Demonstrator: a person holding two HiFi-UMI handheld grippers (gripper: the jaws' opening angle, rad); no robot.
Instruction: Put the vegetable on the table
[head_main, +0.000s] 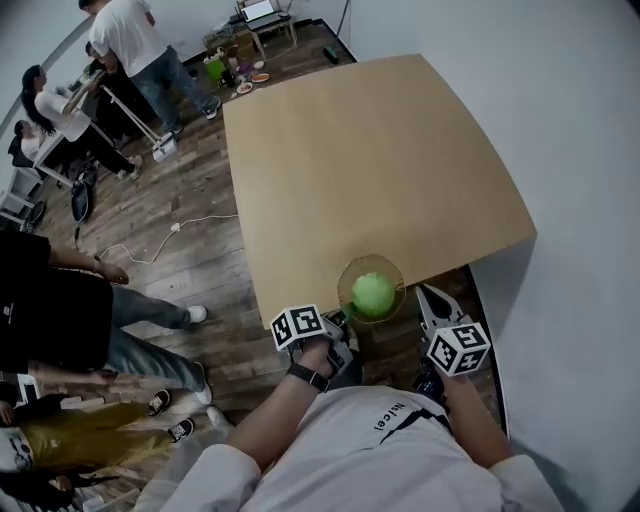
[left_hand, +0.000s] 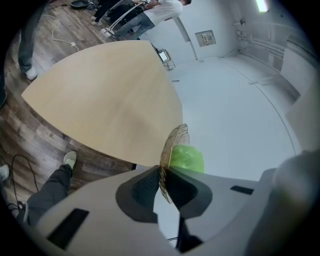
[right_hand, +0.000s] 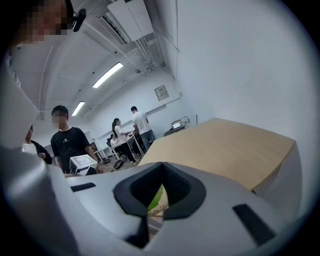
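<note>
A round green vegetable (head_main: 373, 294) lies in a clear glass plate (head_main: 348, 276) that hangs over the near edge of the wooden table (head_main: 370, 150). My left gripper (head_main: 342, 316) is shut on the plate's near-left rim. In the left gripper view the plate (left_hand: 172, 145) stands edge-on between the jaws of the left gripper (left_hand: 162, 182), with the vegetable (left_hand: 187, 157) just right of it. My right gripper (head_main: 424, 293) sits just right of the plate with its jaws together and nothing between them. In its own view, past the right gripper (right_hand: 156, 201), a sliver of the vegetable (right_hand: 157, 196) shows.
Several people (head_main: 140, 45) stand and sit on the wooden floor (head_main: 190, 260) left of the table, and one seated person's legs (head_main: 130, 320) are close to my left. A cable (head_main: 150, 245) runs across the floor. A white wall (head_main: 560, 120) runs along the table's right side.
</note>
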